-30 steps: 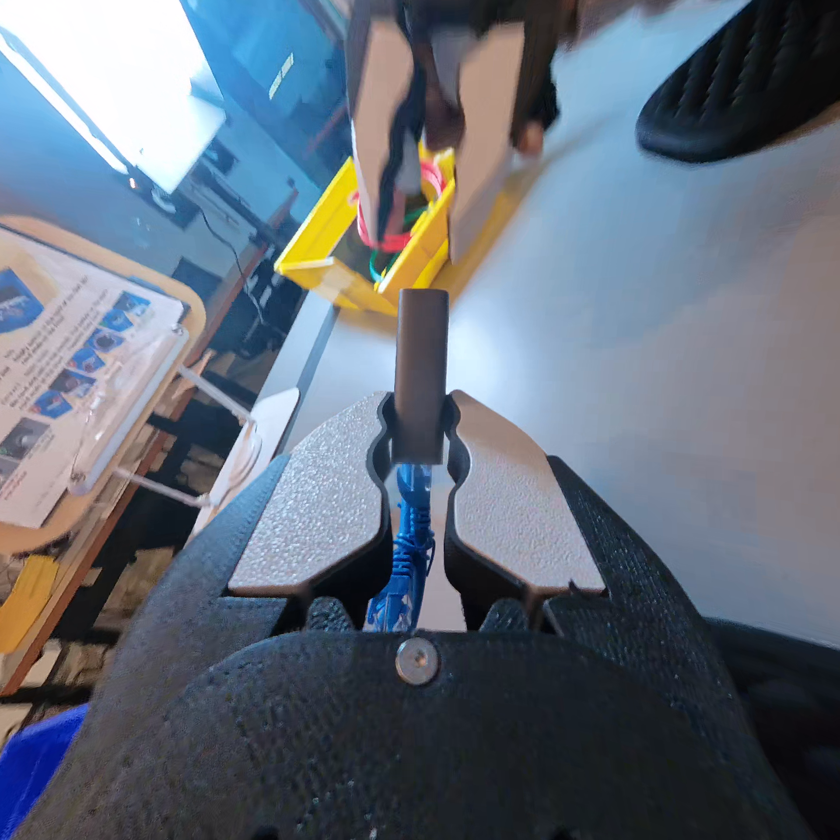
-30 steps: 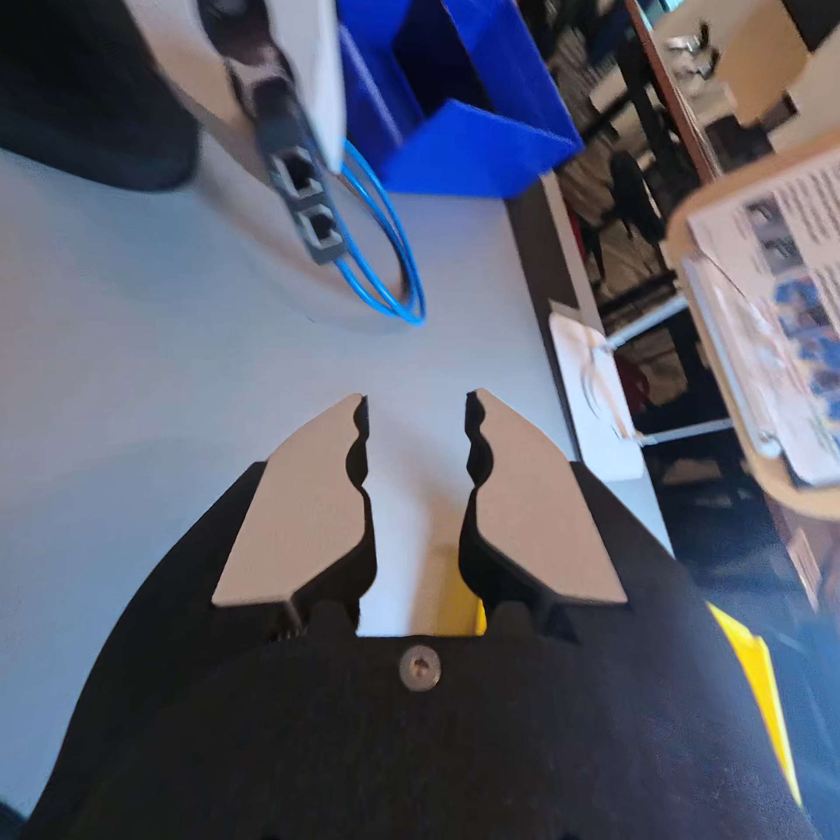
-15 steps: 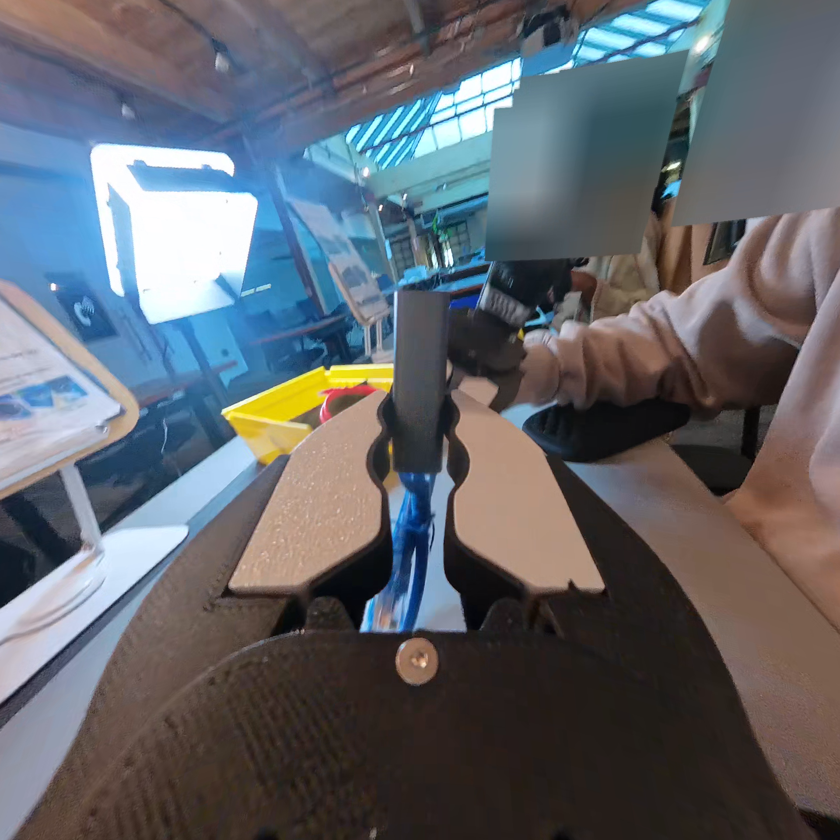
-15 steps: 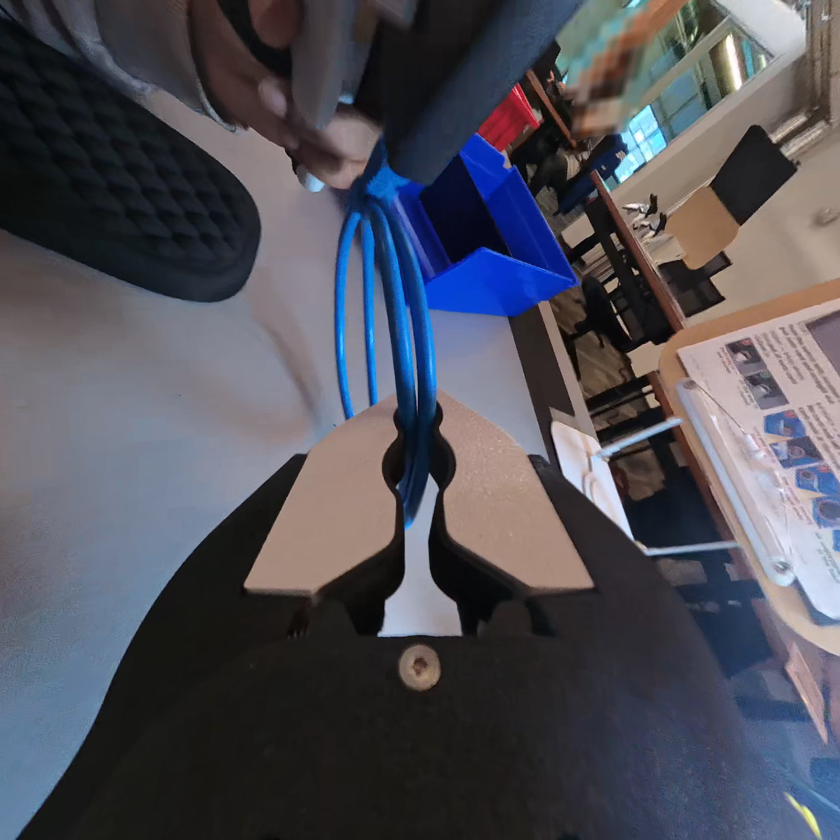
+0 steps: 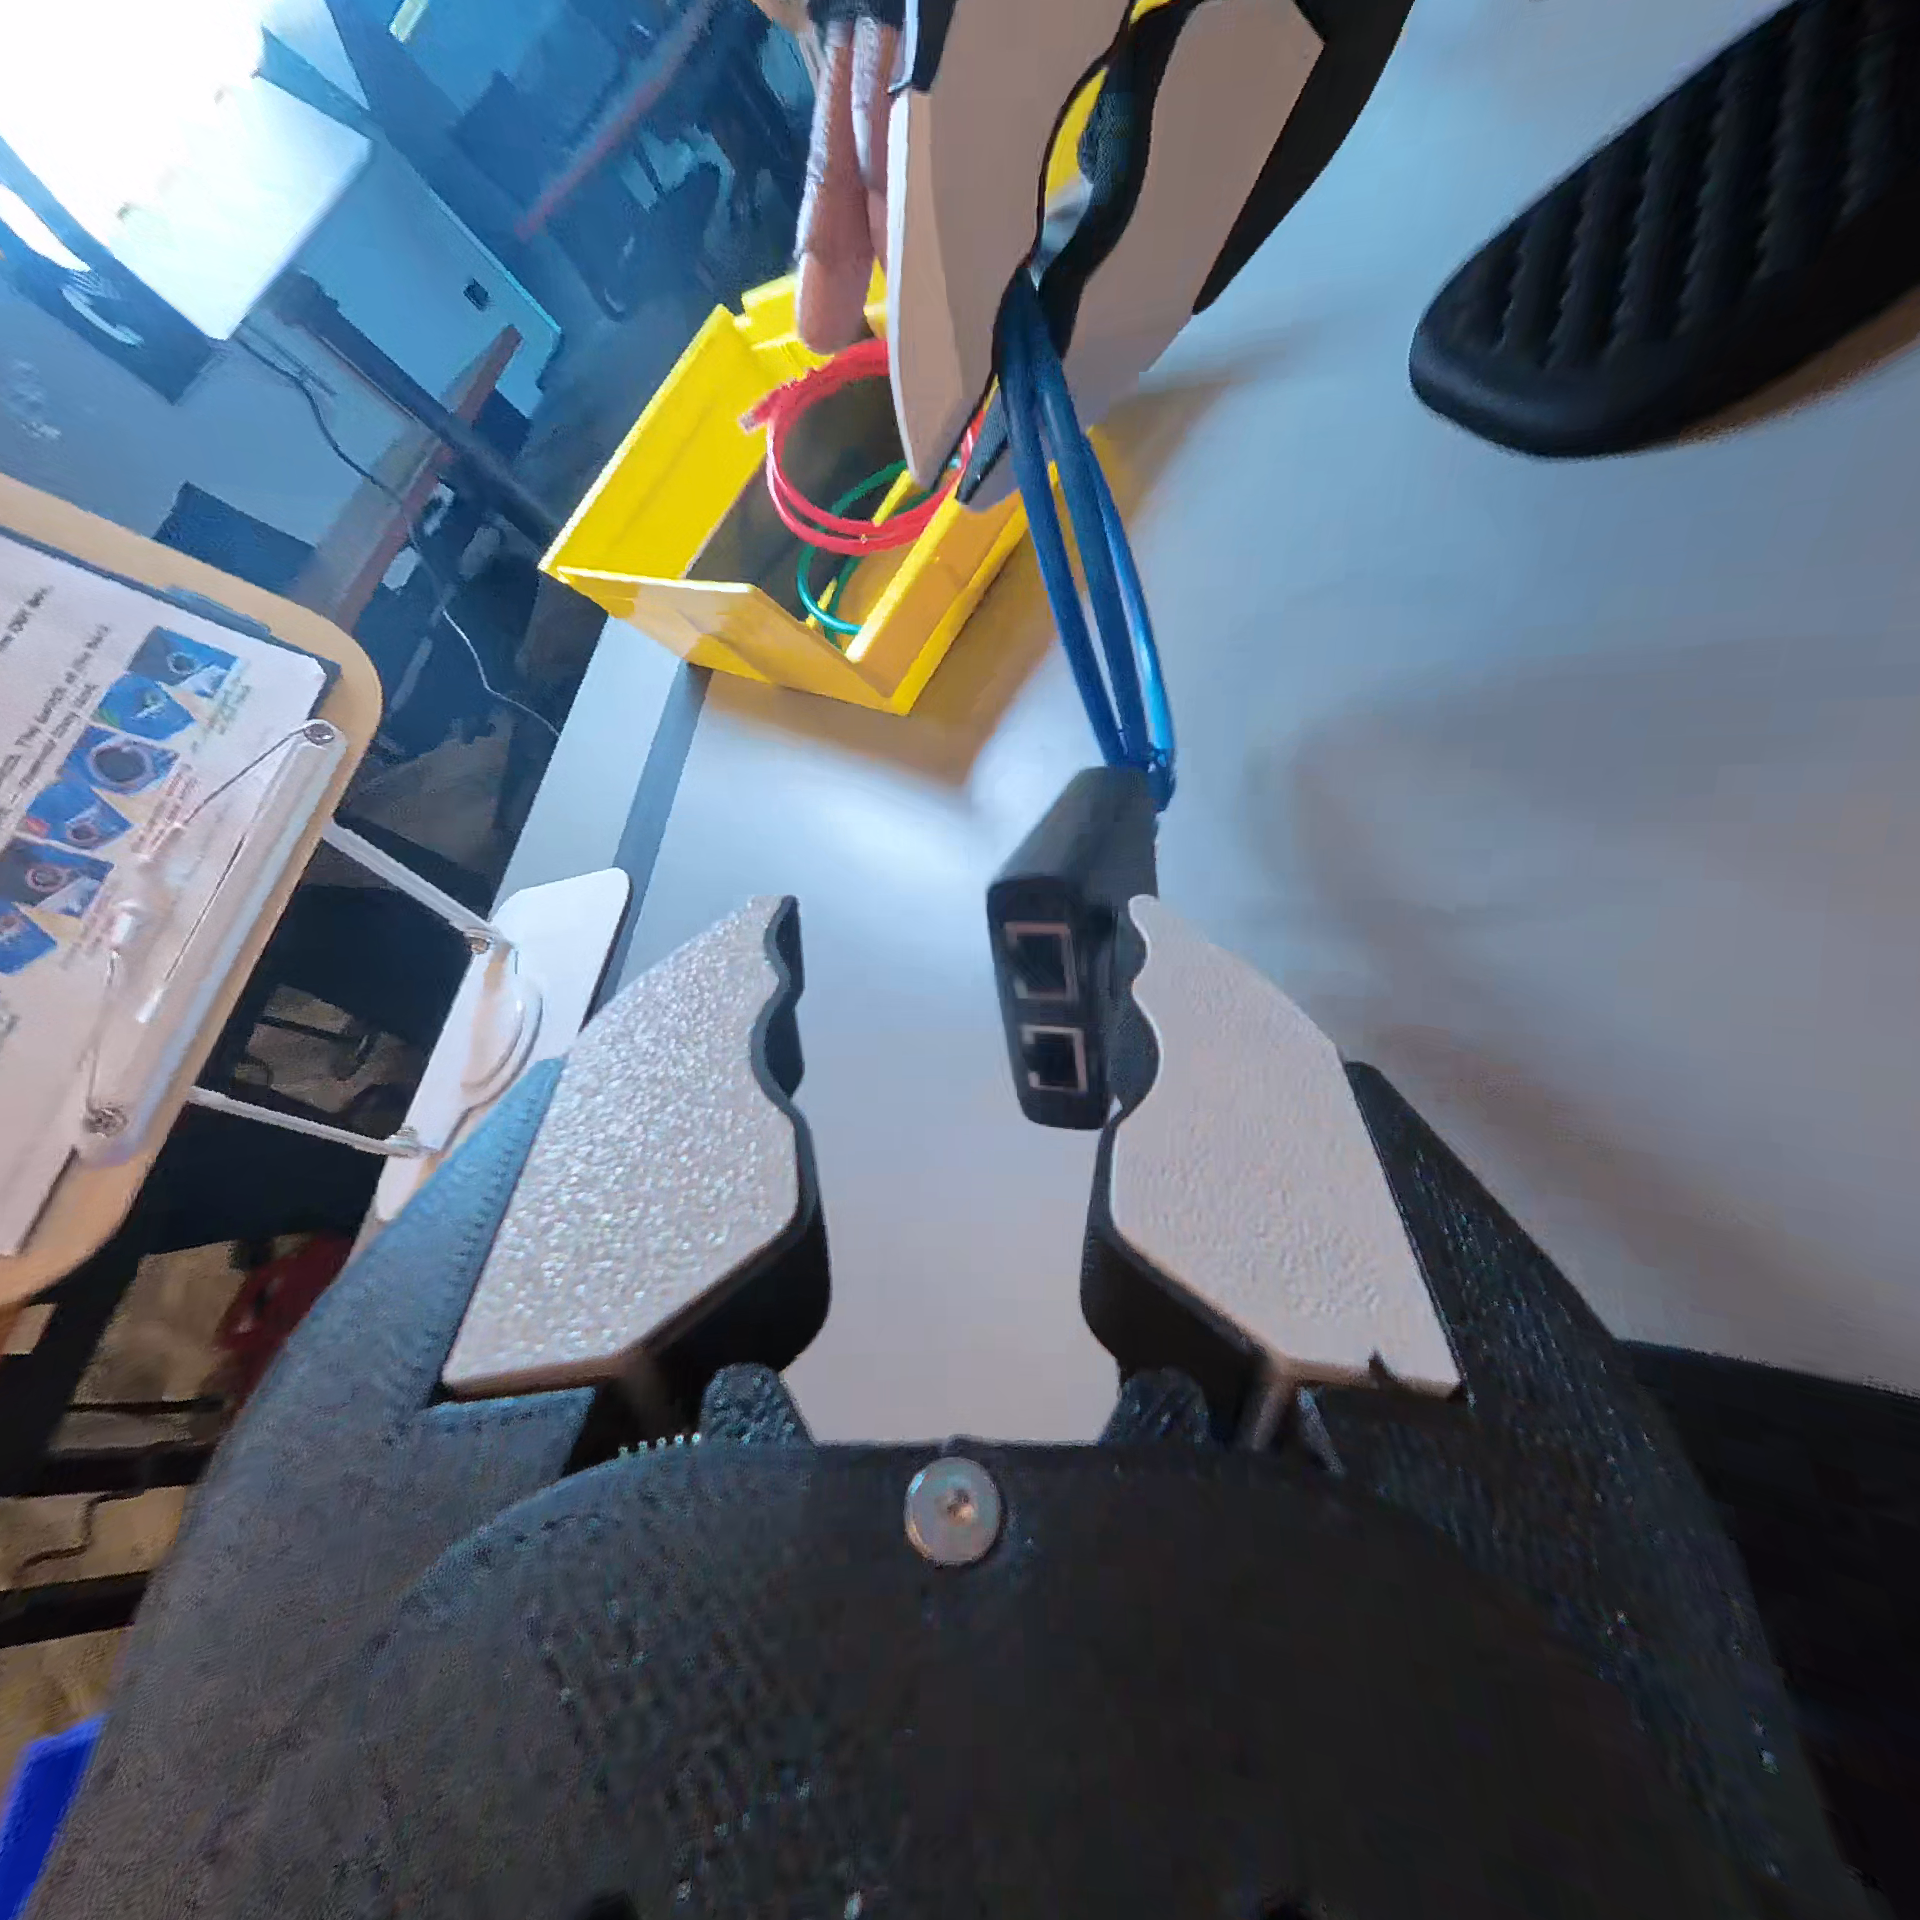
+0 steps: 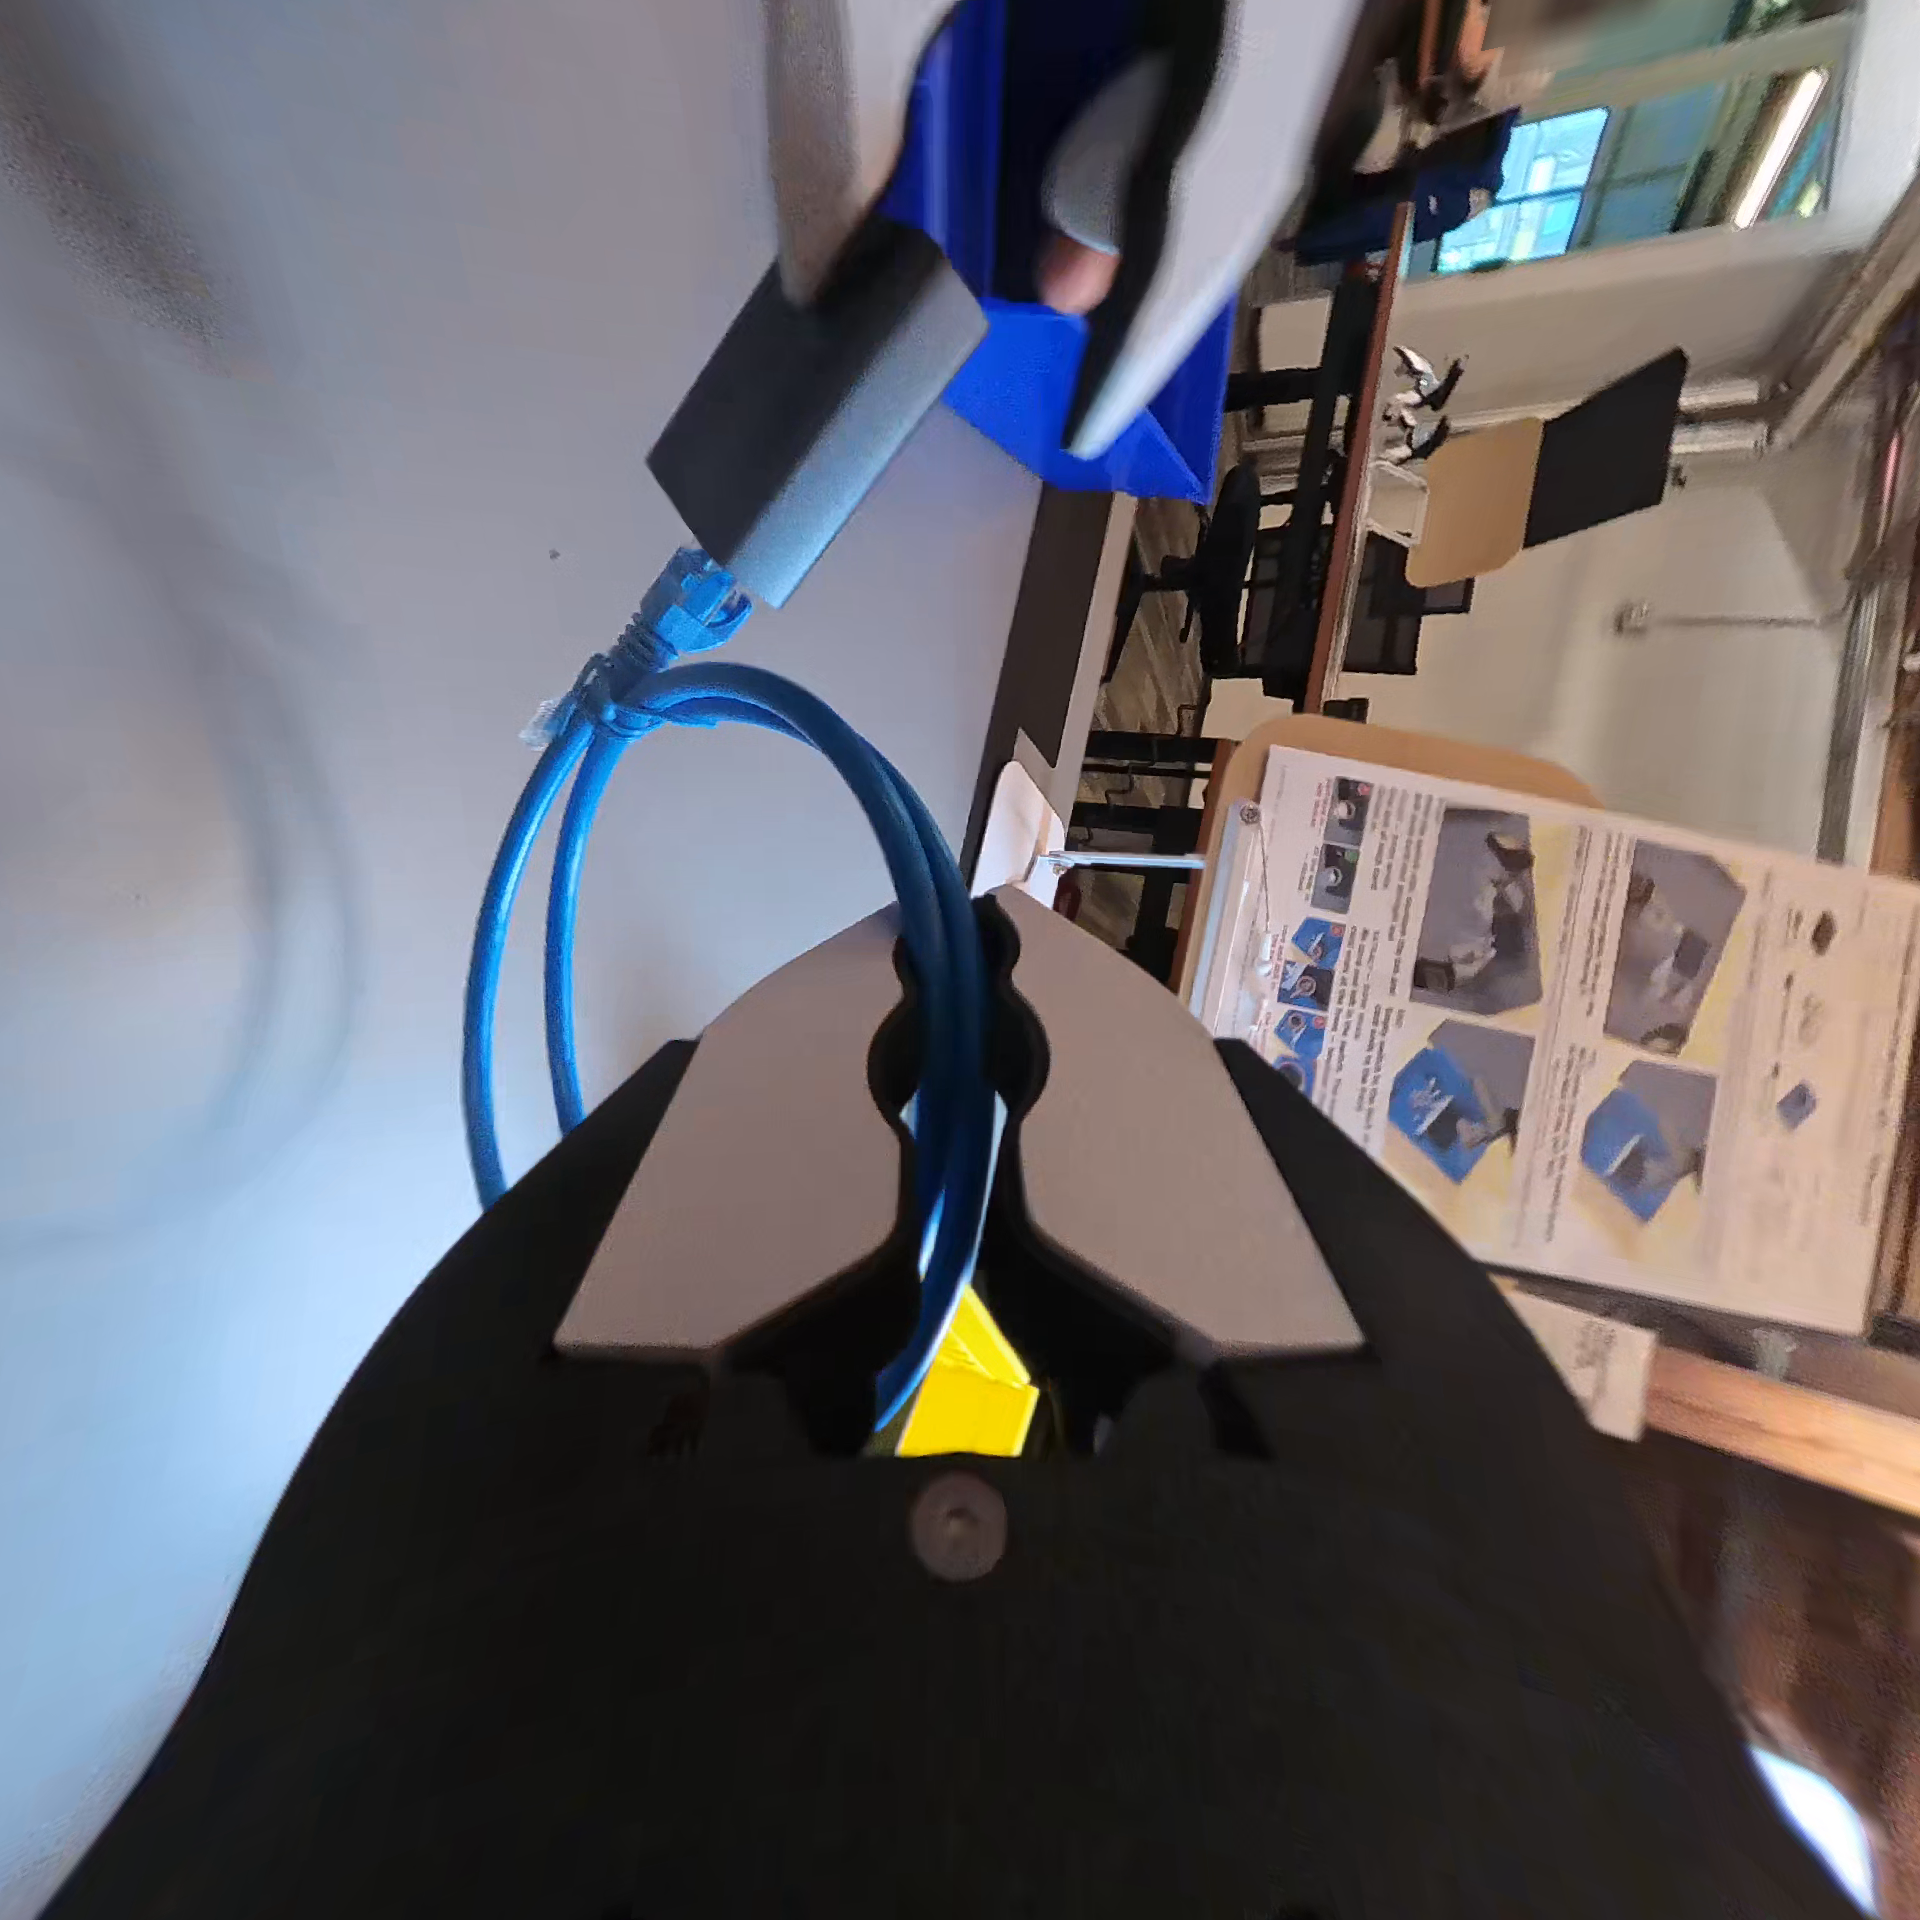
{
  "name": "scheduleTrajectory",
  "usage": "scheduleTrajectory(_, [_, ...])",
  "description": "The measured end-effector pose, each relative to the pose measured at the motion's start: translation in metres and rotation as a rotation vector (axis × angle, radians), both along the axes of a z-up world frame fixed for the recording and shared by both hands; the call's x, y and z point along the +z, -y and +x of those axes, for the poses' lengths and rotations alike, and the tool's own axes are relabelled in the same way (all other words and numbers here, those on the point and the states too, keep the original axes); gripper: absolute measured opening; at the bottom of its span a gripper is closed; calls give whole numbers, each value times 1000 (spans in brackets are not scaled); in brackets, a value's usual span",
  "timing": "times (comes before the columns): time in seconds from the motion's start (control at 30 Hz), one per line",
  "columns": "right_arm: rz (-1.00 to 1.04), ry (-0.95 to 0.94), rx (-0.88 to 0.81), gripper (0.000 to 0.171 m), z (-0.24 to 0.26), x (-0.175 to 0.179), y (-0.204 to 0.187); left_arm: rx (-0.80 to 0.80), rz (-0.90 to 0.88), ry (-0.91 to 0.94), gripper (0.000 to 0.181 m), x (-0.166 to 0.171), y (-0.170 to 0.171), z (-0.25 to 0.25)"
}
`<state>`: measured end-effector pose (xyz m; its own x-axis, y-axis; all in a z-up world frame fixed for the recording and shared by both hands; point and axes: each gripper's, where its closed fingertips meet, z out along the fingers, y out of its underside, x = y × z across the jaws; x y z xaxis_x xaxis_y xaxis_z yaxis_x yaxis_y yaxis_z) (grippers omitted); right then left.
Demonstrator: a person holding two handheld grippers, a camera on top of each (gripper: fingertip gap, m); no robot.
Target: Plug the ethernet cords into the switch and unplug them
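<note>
Our left gripper (image 5: 961, 1013) gapes wide while our right gripper (image 6: 961, 971) pinches the blue cord (image 6: 940, 914).

Nearest us, the black switch (image 5: 1070, 966) hangs against the inner edge of the left gripper's right finger (image 5: 1247, 1153), its two empty ports facing us (the other finger stands clear of it). The cord's plug (image 6: 686, 608) sits in the switch's far end, and its coiled loops run up into the right gripper's closed fingers. Beyond, on the grey table (image 5: 1507, 727), a yellow bin (image 5: 790, 540) holds red and green cords; a blue bin (image 6: 1101, 416) lies past the switch.
</note>
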<state>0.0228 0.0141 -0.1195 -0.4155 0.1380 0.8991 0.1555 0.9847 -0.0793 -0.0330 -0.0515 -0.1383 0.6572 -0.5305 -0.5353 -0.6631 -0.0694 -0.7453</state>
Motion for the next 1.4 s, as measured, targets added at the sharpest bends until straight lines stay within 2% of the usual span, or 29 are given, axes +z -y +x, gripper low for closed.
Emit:
scheduleTrajectory(0.13, [112,77,-52,8,0,-18,3,-54,-251,-145,58,-32,7,24])
scheduleTrajectory(0.23, [124,64,-44,8,-1,-18,9,-15,-321,-307,58,-65,-1,27])
scheduleTrajectory(0.3, [112,54,-26,8,-1,-18,12,29,-309,-352,36,-75,-11,22])
scheduleTrajectory(0.33, [97,51,-16,8,-1,-18,14,40,-310,-359,35,-79,-13,19])
scheduleTrajectory(0.4, [55,43,-2,9,1,-18,14,29,-329,-332,34,-86,-14,19])
scheduleTrajectory(0.53, [-4,13,71,9,6,-17,16,-126,-443,-162,38,-99,5,40])
scheduleTrajectory(0.67, [52,-37,166,10,6,-15,29,-213,-520,-42,40,-99,17,52])
scheduleTrajectory(0.83, [167,-103,256,8,4,-6,44,-306,-651,74,60,-99,33,55])
scheduleTrajectory(1.0, [235,-125,306,8,3,-4,50,-344,-699,50,55,-105,36,45])
scheduleTrajectory(1.07, [247,-116,307,8,3,-5,51,-361,-730,39,34,-109,39,45])
scheduleTrajectory(1.1, [240,-111,302,8,2,-5,49,-378,-733,43,29,-108,41,47])
scheduleTrajectory(1.17, [192,-104,269,9,2,-8,42,-351,-673,39,22,-104,34,48])
scheduleTrajectory(1.27, [-30,-77,131,12,1,-9,16,-192,-529,12,22,-94,15,34])
scheduleTrajectory(1.33, [-252,-108,13,14,4,6,-5,-91,-461,2,22,-91,9,20])
scheduleTrajectory(1.4, [-443,-146,-65,25,11,27,-21,-16,-399,54,21,-85,5,9])
